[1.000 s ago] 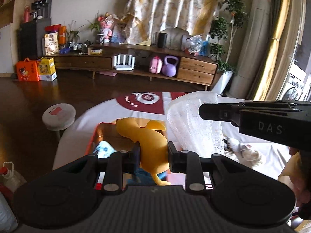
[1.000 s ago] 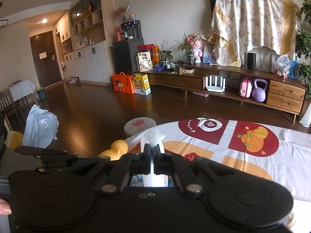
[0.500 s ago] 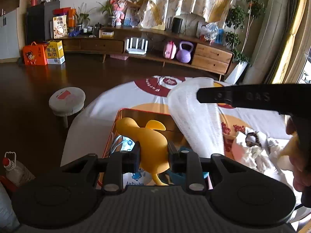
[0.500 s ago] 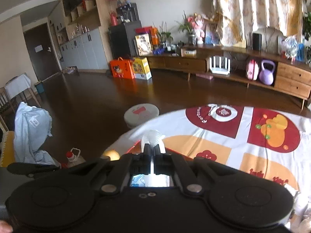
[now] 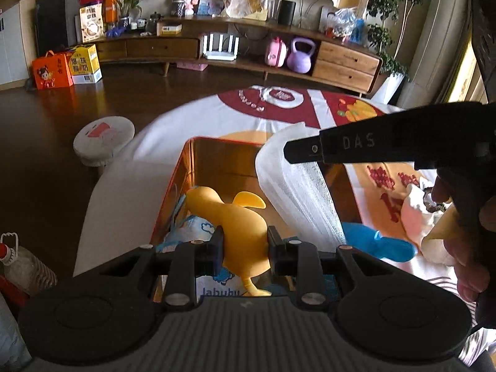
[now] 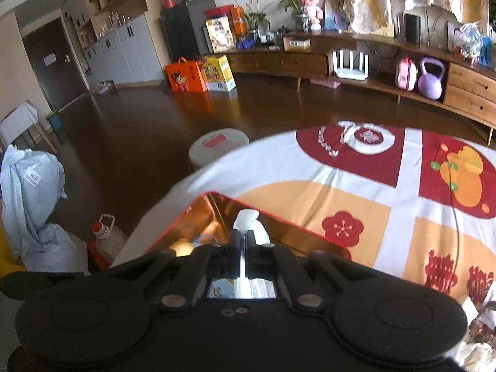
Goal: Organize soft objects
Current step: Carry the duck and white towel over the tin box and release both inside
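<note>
Two tongs (image 5: 242,245) (image 6: 243,243), one toy each, one box (image 5: 186,167).

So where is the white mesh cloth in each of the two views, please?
Left wrist view: the mesh cloth hangs right of centre over the red box, held from above by the right gripper, beside the yellow toy.
Right wrist view: only a pinched strip shows at centre, between the closed fingers, above the box.
Shared landmark: the purple kettlebell on the low cabinet.
</note>
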A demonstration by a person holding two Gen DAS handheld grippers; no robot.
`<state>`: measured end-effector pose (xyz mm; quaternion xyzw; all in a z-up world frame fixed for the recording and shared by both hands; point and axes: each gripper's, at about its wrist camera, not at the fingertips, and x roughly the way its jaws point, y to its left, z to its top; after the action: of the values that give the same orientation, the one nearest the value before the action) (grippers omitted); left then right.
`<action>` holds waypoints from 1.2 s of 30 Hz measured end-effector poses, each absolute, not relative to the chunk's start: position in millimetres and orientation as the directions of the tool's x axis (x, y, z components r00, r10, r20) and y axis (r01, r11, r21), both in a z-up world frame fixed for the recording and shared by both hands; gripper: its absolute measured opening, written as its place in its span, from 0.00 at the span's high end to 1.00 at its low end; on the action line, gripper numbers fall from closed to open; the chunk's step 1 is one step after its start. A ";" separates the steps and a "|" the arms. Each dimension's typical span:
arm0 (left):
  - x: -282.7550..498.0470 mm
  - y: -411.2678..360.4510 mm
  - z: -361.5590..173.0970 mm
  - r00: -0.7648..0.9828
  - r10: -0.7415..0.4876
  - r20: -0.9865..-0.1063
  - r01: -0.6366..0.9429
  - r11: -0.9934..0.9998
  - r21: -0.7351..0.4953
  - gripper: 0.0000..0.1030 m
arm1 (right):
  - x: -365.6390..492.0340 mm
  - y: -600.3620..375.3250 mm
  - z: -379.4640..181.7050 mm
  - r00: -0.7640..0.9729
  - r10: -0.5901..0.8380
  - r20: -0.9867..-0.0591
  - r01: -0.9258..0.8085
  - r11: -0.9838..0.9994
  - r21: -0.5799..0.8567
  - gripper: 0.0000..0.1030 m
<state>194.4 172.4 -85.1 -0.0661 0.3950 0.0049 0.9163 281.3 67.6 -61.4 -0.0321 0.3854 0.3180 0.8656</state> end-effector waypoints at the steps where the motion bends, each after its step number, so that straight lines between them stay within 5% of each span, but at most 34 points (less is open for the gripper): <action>1: 195.4 172.5 -87.4 0.684 -0.042 -0.728 -0.062 0.991 -0.116 0.74 | 283.6 69.4 -64.1 0.496 0.522 -0.694 -0.575 0.796 0.188 0.98; 11: 201.5 171.3 -103.4 0.652 -0.047 -0.756 -0.067 0.991 -0.120 0.74 | 286.7 70.0 -87.3 0.453 0.501 -0.738 -0.574 0.797 0.189 0.98; 24: 204.5 170.8 -109.1 0.623 -0.047 -0.781 -0.085 0.988 -0.127 0.71 | 287.9 63.7 -86.4 0.439 0.496 -0.749 -0.560 0.803 0.205 0.82; 33: 195.6 168.4 -100.9 0.643 -0.051 -0.764 -0.099 0.984 -0.149 0.45 | 277.2 54.5 -77.8 0.442 0.499 -0.745 -0.565 0.800 0.201 0.75; 36: 190.3 167.9 -96.3 0.655 -0.052 -0.753 -0.104 0.982 -0.159 0.44 | 273.0 49.9 -72.5 0.448 0.505 -0.738 -0.565 0.800 0.205 0.71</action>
<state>190.3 167.9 -96.3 -0.0943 0.4148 0.0145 0.9049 273.0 49.9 -72.5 -0.0353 0.4208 0.3146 0.8501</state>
